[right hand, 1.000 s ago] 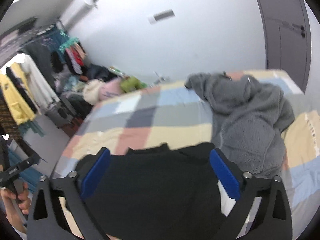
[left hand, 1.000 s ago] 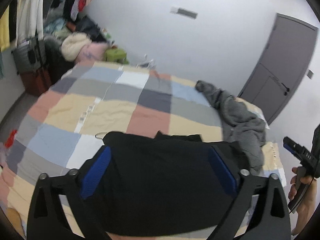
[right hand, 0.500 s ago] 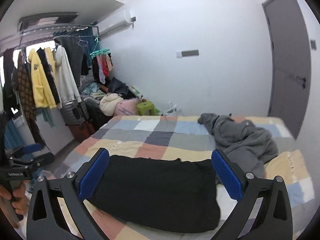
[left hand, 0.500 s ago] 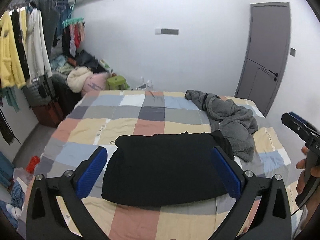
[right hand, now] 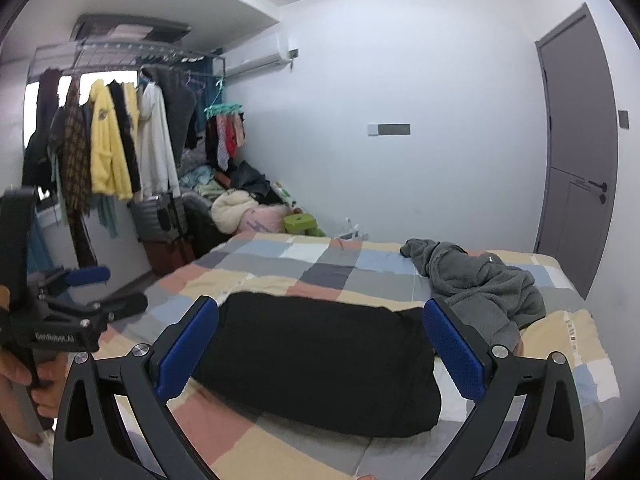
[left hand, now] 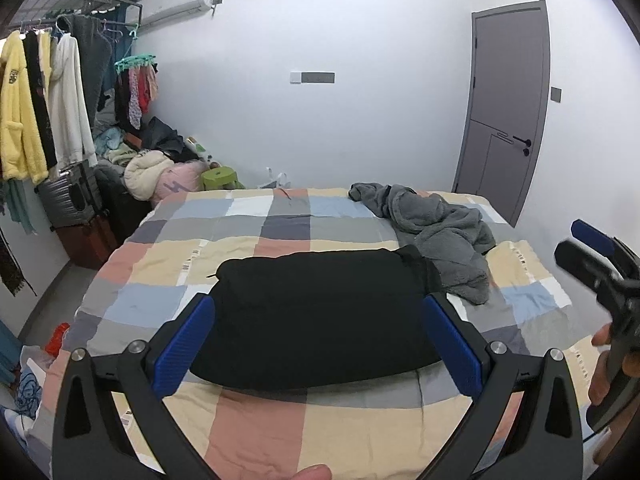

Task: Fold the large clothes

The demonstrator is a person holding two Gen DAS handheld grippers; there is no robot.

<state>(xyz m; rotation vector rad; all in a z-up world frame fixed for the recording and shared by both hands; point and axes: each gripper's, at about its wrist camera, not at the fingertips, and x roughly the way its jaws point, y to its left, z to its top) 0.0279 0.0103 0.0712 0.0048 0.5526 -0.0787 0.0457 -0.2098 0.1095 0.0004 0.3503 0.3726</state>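
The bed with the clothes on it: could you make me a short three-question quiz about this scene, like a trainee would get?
1. True or false: the black garment lies folded on the checked bed.
2. Which lies crumpled beside it?
A. yellow robe
B. grey fleece
C. white towel
3. Fill in: both the left tongs and the right tongs are ____ and hold nothing.

Key: 1 true; 2 B; 3 open.
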